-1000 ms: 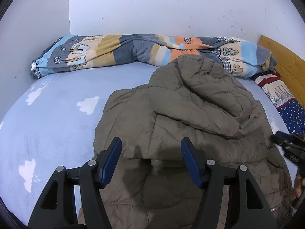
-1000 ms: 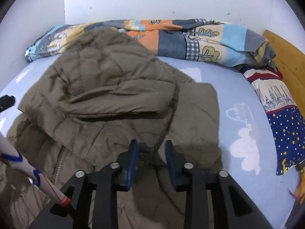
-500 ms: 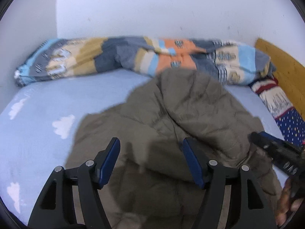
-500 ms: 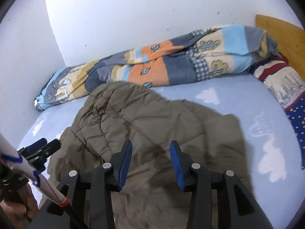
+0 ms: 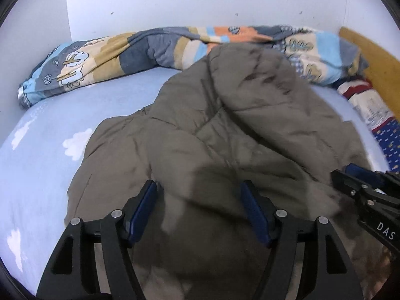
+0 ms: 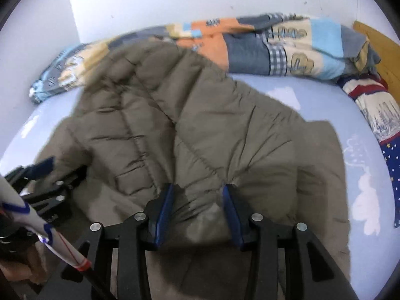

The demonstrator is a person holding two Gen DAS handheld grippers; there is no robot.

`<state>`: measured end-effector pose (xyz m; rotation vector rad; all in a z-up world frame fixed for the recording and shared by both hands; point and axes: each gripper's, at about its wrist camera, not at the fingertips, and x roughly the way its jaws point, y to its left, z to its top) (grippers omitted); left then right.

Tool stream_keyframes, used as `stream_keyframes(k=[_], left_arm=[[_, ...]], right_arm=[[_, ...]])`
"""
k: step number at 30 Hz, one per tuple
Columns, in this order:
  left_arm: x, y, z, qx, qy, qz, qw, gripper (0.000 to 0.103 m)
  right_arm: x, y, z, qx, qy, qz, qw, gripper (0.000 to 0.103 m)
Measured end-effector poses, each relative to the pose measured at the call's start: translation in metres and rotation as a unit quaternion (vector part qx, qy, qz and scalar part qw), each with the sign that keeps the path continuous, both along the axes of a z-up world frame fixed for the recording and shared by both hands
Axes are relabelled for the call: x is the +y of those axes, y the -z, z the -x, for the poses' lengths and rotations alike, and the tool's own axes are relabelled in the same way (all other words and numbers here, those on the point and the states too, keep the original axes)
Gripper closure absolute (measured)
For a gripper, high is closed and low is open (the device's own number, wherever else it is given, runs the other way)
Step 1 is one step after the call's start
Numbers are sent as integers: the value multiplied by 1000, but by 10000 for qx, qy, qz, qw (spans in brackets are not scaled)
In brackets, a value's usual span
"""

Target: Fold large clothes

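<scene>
An olive-brown quilted jacket [image 5: 225, 135] is lying crumpled across the middle of a light-blue cloud-print bedsheet [image 5: 45, 155], its far folds reaching toward twelve o'clock until they are touching a rolled patchwork quilt [image 5: 120, 55] that is running along the white wall [image 5: 200, 0].

The left gripper [image 5: 200, 207] is hanging over the near part of the jacket with its jaws standing wide apart; they have just been opening a little further, and the blue pads are pressing on nothing (jacket cloth is simply lying below the gap). In its view the right gripper is showing at about four o'clock.

The right gripper [image 6: 198, 208] is sitting at six o'clock over the jacket's near edge, jaws partly apart after opening within the last second. A bunched fold of jacket is lying between the pads; whether they are pinching it I cannot tell.

A star-print pillow [image 6: 375, 115] is lying at three o'clock beside a wooden headboard [image 6: 382, 47].
</scene>
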<state>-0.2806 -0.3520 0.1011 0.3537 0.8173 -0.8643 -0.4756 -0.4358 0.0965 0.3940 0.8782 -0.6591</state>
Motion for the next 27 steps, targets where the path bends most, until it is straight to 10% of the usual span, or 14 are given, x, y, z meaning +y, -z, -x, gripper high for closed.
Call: stream_keyframes(k=[14, 27], left_arm=[[106, -14, 99, -275, 441, -281, 9983, 34], [188, 37, 104, 462, -132, -927, 9945, 34]], right_arm=[[98, -27, 98, -339, 182, -615, 9974, 58], [160, 16, 162, 560, 196, -911, 9941, 57]])
